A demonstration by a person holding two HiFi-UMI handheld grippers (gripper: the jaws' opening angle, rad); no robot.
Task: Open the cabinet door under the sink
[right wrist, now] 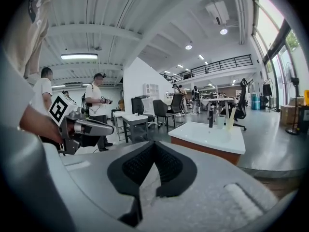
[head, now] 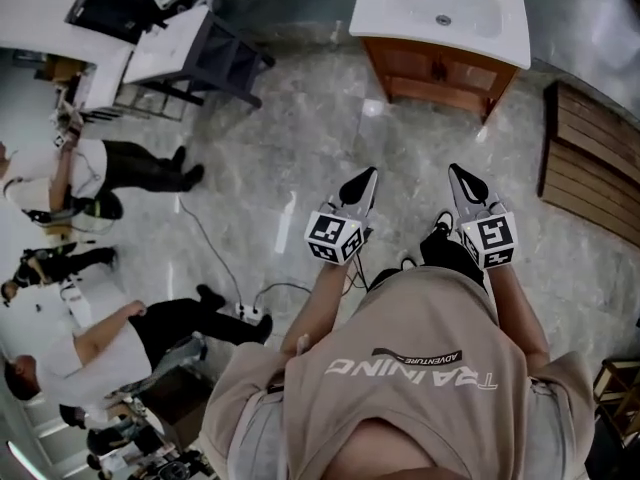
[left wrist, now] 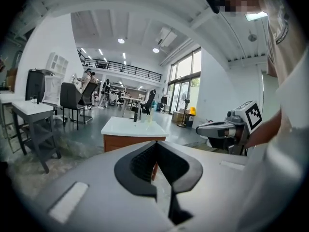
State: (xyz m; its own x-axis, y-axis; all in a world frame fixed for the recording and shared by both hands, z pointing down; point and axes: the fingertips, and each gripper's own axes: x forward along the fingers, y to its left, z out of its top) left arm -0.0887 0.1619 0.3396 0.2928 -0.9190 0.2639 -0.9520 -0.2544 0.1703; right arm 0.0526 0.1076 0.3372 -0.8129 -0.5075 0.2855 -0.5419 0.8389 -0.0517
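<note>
1. Floor (head: pixel 300 138): a grey stone stretch lies ahead of both grippers, between them and the sink cabinet. No obstacle shows on the straight line in. This is the open room for moving.
2. Sink cabinet (head: pixel 440 73): it has a white top and a wooden front. It stands straight ahead of both grippers and well apart from them. Judgement: this is the approach step, with nothing reached yet.
3. Table (head: pixel 165 48): dark-framed, ahead and far to the left of the left gripper, clear of the path. People stand further left still.
4. Slatted wooden panel (head: pixel 590 158): it lies on the floor ahead and to the right of the right gripper. Its near edge is the one to stay clear of if the approach drifts right.
5. Left gripper (head: pixel 358 190): clenched, pads meeting at the tip, nothing between them.
6. Right gripper (head: pixel 466 186): just beside the left one, likewise clenched on nothing.
7. Cabinet door (head: pixel 410 65): it is on the wooden front under the white top and faces the grippers. It looks closed. The pull is too small to make out from here.
8. Next move, as a judgement: close the distance, lower one gripper to door height, part its jaws and find the pull or the free edge. Leave room in front for the door to swing out, and mind the overhanging lip of the top.
</note>
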